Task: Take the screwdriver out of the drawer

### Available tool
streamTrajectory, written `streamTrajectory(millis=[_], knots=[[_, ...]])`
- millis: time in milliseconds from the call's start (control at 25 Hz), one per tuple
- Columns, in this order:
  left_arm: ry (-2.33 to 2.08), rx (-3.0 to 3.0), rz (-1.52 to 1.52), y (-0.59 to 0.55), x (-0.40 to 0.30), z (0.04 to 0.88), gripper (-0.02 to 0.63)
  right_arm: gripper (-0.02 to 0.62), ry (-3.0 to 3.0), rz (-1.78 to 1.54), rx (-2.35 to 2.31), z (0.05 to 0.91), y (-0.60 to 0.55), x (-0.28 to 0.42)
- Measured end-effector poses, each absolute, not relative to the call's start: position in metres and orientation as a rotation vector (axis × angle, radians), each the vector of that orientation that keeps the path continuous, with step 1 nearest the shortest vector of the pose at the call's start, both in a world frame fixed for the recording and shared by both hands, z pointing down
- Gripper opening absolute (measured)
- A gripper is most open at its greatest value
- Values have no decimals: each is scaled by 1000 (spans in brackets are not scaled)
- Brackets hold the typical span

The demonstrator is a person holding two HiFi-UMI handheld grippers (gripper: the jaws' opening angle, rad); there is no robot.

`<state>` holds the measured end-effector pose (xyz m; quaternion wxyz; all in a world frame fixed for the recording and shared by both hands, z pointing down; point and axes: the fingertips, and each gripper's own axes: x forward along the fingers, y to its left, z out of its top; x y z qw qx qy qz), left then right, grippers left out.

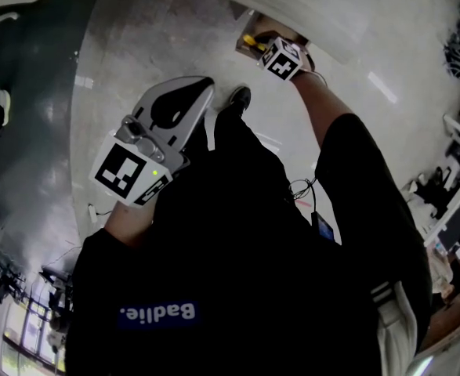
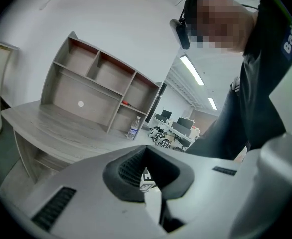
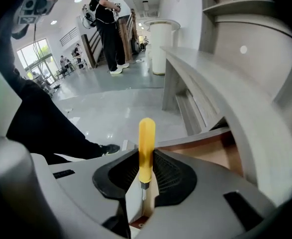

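Note:
The screwdriver [image 3: 146,143] has a yellow handle and a thin metal shaft, and it stands upright between the pads of my right gripper [image 3: 146,169], which is shut on the handle. Behind it lies the open drawer [image 3: 208,139] with its brown inside, under the desk top. In the head view the right gripper [image 1: 255,45] points steeply down at the drawer [image 1: 240,47], with the screwdriver [image 1: 249,41] showing yellow at its tip. My left gripper [image 1: 202,88] is held in front of the body, away from the drawer, jaws together and empty. Its own view shows the left gripper [image 2: 146,176] holding nothing.
A grey desk [image 2: 61,128] carries an open shelf unit [image 2: 101,81] and a water bottle [image 2: 133,127]. The desk's edge [image 3: 205,78] runs over the drawer. A white column [image 3: 158,46] and a standing person [image 3: 106,26] are further off. My shoe [image 1: 239,98] rests on the glossy floor.

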<state>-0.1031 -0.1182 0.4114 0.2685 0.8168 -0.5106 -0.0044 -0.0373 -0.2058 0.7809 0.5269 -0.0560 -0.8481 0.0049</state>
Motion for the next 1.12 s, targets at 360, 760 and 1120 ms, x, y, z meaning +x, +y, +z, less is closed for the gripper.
streamTrajectory(millis=[360, 760, 1120], knots=[[-1281, 2321, -24, -112, -80, 384, 2, 106, -2197, 26, 69, 680, -217, -31], [-1165, 2411, -57, -117, -60, 361, 2, 106, -2385, 187, 318, 579, -193, -19], [-1034, 2514, -50, -120, -40, 343, 2, 106, -2533, 214, 491, 487, -174, -4]])
